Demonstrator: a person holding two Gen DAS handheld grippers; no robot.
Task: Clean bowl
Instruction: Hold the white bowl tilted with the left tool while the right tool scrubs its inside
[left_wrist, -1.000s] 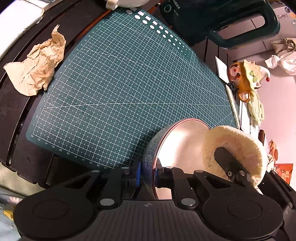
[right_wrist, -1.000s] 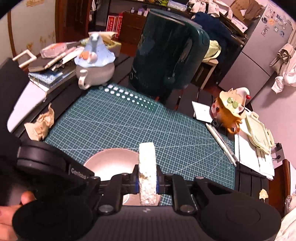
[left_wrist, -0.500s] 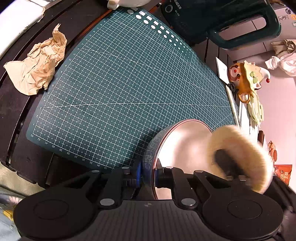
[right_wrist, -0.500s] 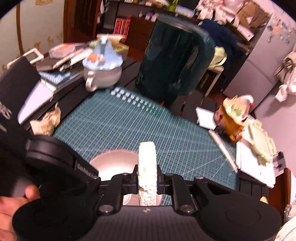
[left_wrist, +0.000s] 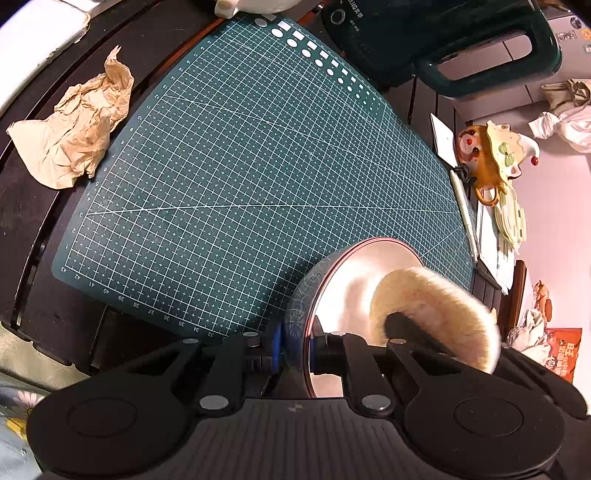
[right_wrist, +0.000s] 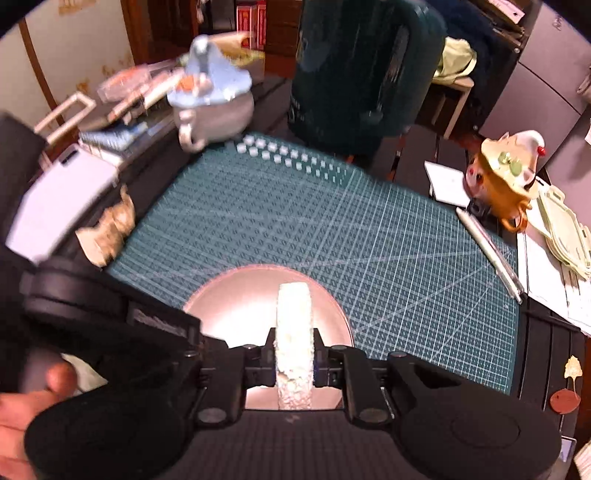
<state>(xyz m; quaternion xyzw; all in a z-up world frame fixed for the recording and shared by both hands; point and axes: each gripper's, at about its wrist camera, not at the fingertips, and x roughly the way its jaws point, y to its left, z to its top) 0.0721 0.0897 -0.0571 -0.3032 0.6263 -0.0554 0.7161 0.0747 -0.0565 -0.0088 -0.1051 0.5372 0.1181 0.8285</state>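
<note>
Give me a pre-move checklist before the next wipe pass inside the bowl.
1. Left gripper clamped on the bowl rim, one finger outside, one inside: ok.
2. Right gripper shut on the round scrub pad: ok.
3. Pad inside the bowl, over its inner wall: ok in both views; actual contact with the surface: cannot tell, the pad is blurred.
4. Bowl sits over the near edge of the cutting mat, tilted in the grip: ok.
5. Area around the bowl free of clutter; crumpled paper and pen lie well apart: ok.
6. Residue left in the bowl: cannot tell.
</note>
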